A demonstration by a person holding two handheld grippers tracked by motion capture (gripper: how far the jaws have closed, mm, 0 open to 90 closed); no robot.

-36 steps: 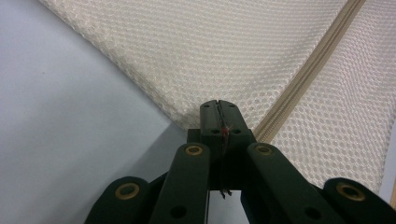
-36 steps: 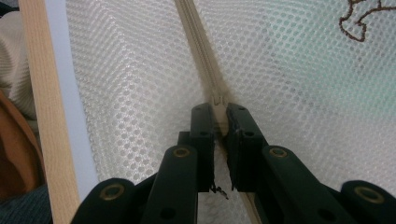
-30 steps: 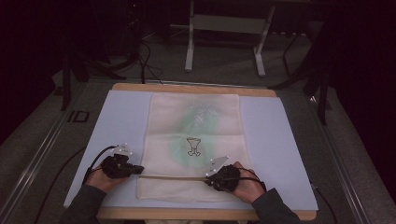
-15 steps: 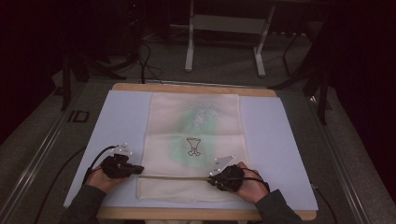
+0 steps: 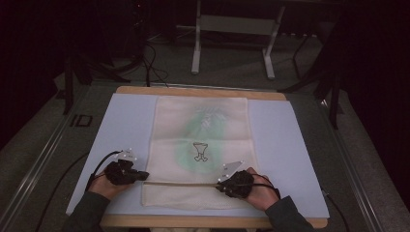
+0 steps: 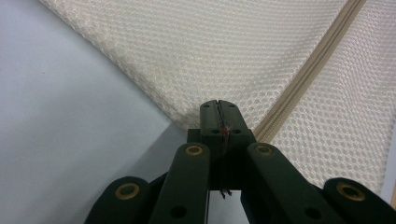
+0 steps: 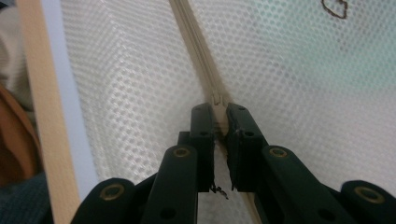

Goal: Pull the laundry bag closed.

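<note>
A cream mesh bag (image 5: 200,125) lies flat on a pale blue mat (image 5: 128,121), and a zipper (image 5: 181,183) runs across its near end. My left gripper (image 5: 145,176) is at the bag's left edge. In the left gripper view the left gripper (image 6: 218,105) is shut on the mesh edge beside the zipper's end (image 6: 308,70). My right gripper (image 5: 218,186) sits on the zipper line towards the right. In the right gripper view the right gripper (image 7: 219,112) is shut on the beige zipper pull (image 7: 219,100), and the zipper tape (image 7: 194,42) runs on ahead.
Something green with a black outline drawing (image 5: 199,151) shows through the mesh. The mat lies on a wooden table (image 5: 203,92), whose front edge (image 7: 44,140) is close to my right gripper. A metal stand (image 5: 232,24) and cables (image 5: 150,63) are on the floor behind.
My right gripper has crept slightly to the right along the zipper line. The left gripper has held its place.
</note>
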